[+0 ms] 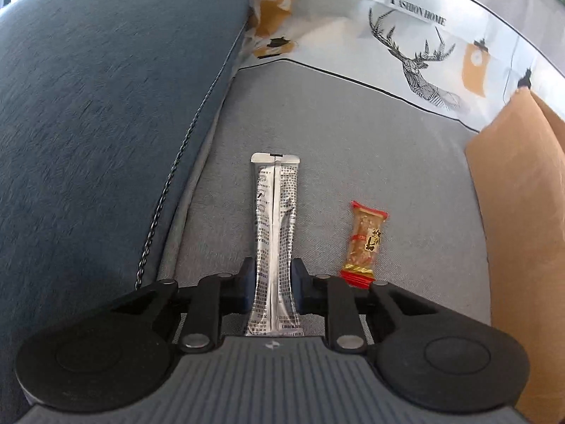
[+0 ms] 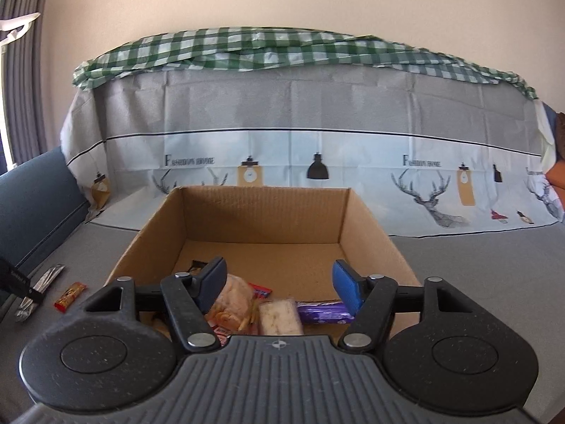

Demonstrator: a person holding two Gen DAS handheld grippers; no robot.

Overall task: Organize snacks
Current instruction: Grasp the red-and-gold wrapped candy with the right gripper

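Note:
A long silver stick packet (image 1: 273,212) lies lengthwise on the grey sofa seat (image 1: 335,141). My left gripper (image 1: 272,289) is shut on its near end, blue pads pinching both sides. A small red-and-orange candy bar (image 1: 363,243) lies just right of it, untouched. In the right wrist view the same silver packet (image 2: 47,279) and candy bar (image 2: 70,295) sit left of an open cardboard box (image 2: 261,212). My right gripper (image 2: 279,286) hangs open over the box's near part, nothing between its pads. Below it lie a purple bar (image 2: 323,311), a white wrapped snack (image 2: 280,318) and a round pastry pack (image 2: 233,300).
A dark blue armrest (image 1: 106,106) rises close on the left of the silver packet. The box's side wall (image 1: 512,212) stands to the right. A deer-print cloth (image 2: 423,190) covers the sofa back, with a green checked cloth (image 2: 282,49) on top.

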